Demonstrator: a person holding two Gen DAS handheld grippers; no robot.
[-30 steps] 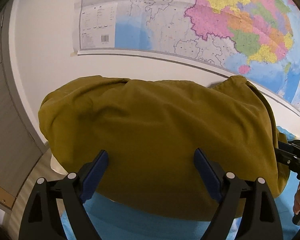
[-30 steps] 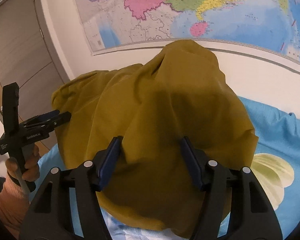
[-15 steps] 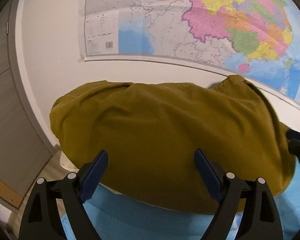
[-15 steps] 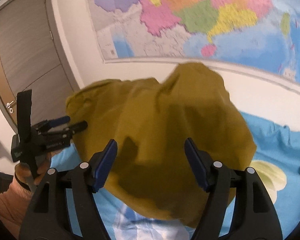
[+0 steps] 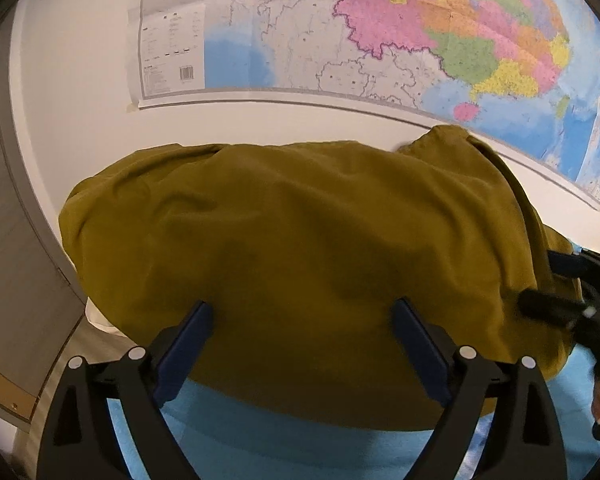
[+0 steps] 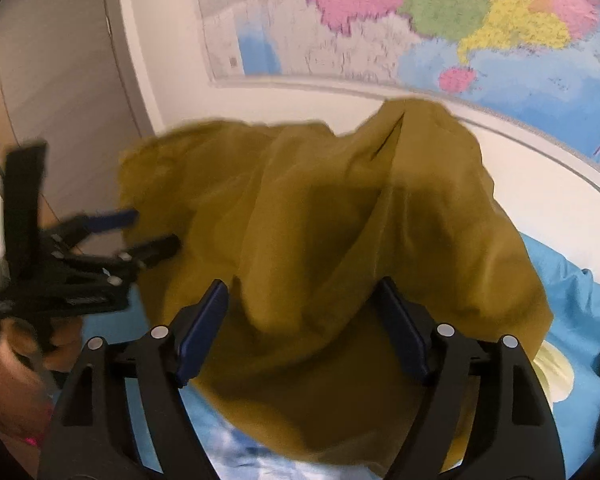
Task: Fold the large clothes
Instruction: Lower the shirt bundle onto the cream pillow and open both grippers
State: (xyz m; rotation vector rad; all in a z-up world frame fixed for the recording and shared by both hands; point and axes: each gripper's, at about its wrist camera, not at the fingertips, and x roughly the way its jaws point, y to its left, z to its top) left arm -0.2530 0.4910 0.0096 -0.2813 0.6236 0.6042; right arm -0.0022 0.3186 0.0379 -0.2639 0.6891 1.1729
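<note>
Map (image 5: 380, 28) on the wall behind, door (image 6: 52, 92) off to the left, blue sheet (image 5: 284, 452) under everything

Garment (image 5: 300, 256) is a mustard heap lying on the blue sheet, bunched up against the wall, nowhere near flat. From the right camera it peaks at the back with a deep crease running down; a pale yellow print on the sheet pokes out at its right edge

Left gripper (image 5: 300, 344): jaws wide apart, nothing between them, cloth sits just beyond the tips. Right gripper (image 6: 302, 332): same, wide open and empty, hovering at the near hem. In the left view the right one shows at the garment's right edge, blurred; I can't tell there whether it touches the cloth

My read: I'm at the pick-up-and-spread stage, no fold made yet. To do it well:
- find real edges first, hem or shoulders, not a mid-panel pinch
- take one layer only per gripper, corners well apart
- lift, shake flat, lay it down on the sheet away from the wall
- risk: grabbing both layers of the heap and dragging the wrinkle along
</note>
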